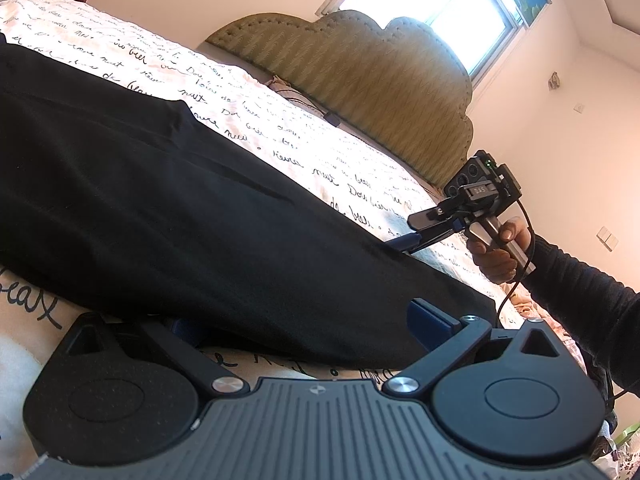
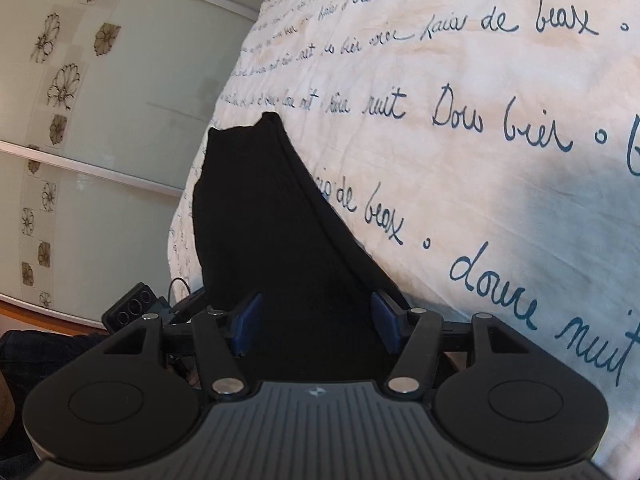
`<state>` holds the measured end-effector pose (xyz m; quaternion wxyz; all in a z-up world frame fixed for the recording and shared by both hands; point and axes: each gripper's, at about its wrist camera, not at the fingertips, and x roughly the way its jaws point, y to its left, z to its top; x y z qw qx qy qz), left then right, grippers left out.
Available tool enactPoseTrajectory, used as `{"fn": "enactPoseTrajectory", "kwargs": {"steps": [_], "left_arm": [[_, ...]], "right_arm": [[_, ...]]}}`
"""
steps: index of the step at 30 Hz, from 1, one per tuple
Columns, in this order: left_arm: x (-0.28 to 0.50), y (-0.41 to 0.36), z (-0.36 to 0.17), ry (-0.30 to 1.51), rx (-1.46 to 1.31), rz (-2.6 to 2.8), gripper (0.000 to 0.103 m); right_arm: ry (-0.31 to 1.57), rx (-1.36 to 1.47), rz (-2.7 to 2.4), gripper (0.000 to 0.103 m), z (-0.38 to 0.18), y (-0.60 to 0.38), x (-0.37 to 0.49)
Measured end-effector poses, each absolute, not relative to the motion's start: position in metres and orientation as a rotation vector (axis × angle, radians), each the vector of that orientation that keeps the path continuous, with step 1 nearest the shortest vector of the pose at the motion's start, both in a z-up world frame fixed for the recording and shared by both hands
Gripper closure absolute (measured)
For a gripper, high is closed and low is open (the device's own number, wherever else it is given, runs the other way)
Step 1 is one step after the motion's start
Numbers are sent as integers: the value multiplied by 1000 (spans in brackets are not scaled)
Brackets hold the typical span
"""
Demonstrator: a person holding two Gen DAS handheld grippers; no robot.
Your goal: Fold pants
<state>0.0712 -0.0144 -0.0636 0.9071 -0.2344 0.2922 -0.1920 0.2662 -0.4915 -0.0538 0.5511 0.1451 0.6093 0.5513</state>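
The left hand-held gripper (image 1: pixel 304 326) has its blue fingers spread wide around the near edge of the black pants (image 1: pixel 160 200), which lie across the bed (image 1: pixel 280 120); the right hand-held gripper (image 2: pixel 316 322) likewise straddles the cloth, not pinching it. Beyond stands the headboard (image 1: pixel 360 80)

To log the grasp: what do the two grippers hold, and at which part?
Both grippers have their jaws apart around the black pants. The left gripper and right gripper straddle one end; neither is visibly clamped.
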Motion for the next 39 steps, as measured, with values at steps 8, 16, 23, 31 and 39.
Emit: {"fn": "enactPoseTrajectory", "kwargs": {"steps": [8, 16, 23, 31, 39], "left_arm": [[71, -14, -64, 603, -484, -396, 0], [70, -15, -64, 602, -489, -399, 0], [71, -15, -65, 602, -492, -400, 0], [71, -15, -65, 601, -493, -400, 0], [71, -15, -65, 598, -492, -400, 0]], "right_arm": [[1409, 270, 1369, 77, -58, -468, 262], [1306, 80, 1389, 97, -56, -455, 239], [1226, 59, 1374, 99, -22, -461, 242], [1229, 9, 1291, 99, -28, -461, 250], [1242, 236, 1051, 98, -39, -506, 251]]}}
